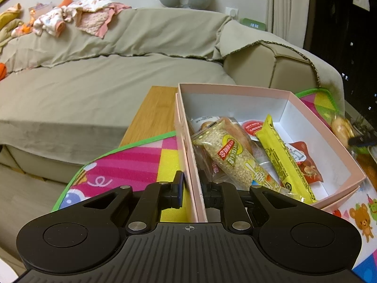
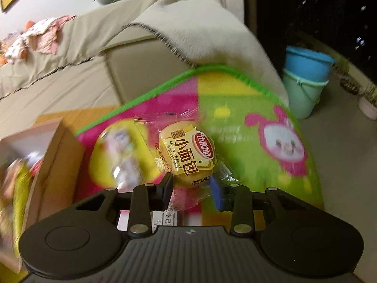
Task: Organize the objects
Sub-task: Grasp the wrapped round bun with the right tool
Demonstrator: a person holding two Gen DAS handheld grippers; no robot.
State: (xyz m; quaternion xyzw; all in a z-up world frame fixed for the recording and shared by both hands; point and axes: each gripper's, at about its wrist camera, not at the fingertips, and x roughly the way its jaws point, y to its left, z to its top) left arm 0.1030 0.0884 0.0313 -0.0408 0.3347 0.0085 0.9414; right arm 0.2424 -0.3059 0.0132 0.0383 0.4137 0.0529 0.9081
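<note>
A pink box stands on the colourful play mat and holds several snack packets, among them a puffed-grain bar and a long yellow packet. My left gripper is shut on the box's near left wall, one finger outside and one inside. My right gripper is shut on a wrapped mini French bread and holds it above the mat, to the right of the box. The bread and right gripper also show blurred at the right edge of the left wrist view.
A wooden table lies under the mat. A beige sofa with clothes on its back stands behind. Blue and green buckets and potted plants stand on the floor at right.
</note>
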